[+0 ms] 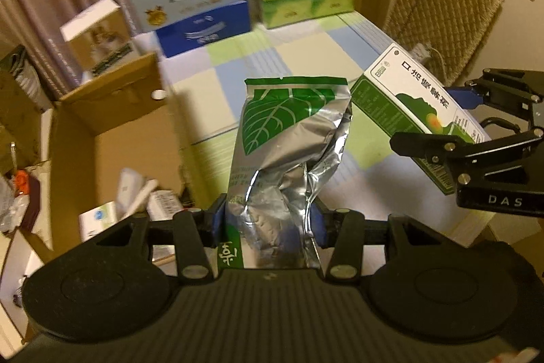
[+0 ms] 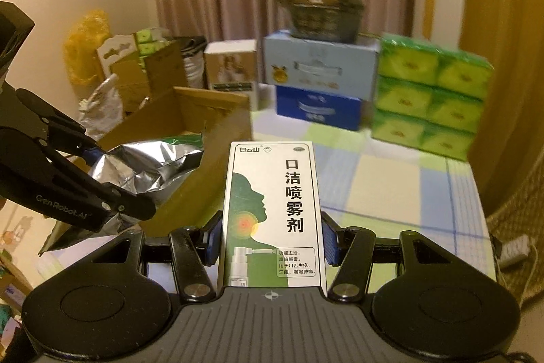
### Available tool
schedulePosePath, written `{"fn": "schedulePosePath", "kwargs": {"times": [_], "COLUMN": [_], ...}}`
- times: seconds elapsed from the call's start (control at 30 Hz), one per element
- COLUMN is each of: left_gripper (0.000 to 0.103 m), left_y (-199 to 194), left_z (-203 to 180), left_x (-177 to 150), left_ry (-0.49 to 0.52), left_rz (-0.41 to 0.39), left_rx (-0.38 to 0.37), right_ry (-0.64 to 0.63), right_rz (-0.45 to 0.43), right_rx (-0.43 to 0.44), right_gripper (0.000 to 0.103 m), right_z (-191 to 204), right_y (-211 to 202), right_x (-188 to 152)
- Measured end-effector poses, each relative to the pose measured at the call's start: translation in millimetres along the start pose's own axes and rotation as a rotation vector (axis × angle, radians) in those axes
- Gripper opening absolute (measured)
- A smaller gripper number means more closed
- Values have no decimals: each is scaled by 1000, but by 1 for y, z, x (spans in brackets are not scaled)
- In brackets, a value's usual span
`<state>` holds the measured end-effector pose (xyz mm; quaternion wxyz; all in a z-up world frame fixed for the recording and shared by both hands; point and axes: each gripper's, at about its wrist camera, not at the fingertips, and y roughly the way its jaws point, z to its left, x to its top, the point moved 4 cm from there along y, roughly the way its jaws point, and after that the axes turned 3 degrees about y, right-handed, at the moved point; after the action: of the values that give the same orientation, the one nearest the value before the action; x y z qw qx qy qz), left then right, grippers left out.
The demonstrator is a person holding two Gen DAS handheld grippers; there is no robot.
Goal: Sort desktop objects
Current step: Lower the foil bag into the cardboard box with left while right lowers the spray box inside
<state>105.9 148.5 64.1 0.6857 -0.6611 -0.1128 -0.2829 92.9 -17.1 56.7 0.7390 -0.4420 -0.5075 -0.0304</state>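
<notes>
My left gripper [image 1: 268,223] is shut on a crumpled silver foil pouch [image 1: 289,152] with a green leaf print, held above the checked table beside the open cardboard box [image 1: 112,125]. The pouch also shows in the right wrist view [image 2: 149,169], with the left gripper [image 2: 102,189] around it. My right gripper [image 2: 270,240] is shut on a white and green spray box [image 2: 272,210] with black Chinese lettering. That box [image 1: 418,111] and the right gripper [image 1: 476,125] show at the right of the left wrist view.
The cardboard box holds several small packages [image 1: 136,203]. At the table's back stand a pale blue carton [image 2: 319,63] on a dark blue one, stacked green tissue packs [image 2: 431,94] and a white and tan box [image 2: 231,67]. A padded chair [image 1: 442,12] stands right.
</notes>
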Motion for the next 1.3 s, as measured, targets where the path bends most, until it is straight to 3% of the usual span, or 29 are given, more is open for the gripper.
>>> {"fn": "schedulePosePath", "kwargs": {"times": [0.73, 1.3], "left_gripper": [43, 43], "left_y": [-49, -14], "left_z": [127, 187], "left_x": [-43, -45], "left_ry": [-164, -248], "left_rz": [-19, 7], "left_rx": [124, 124], "right_ry": [-117, -125], "right_rz": [5, 48], "right_rx": [123, 174], "right_gripper": [53, 53], "right_z": [109, 144], "right_y": [44, 110], "right_x": [37, 56]}}
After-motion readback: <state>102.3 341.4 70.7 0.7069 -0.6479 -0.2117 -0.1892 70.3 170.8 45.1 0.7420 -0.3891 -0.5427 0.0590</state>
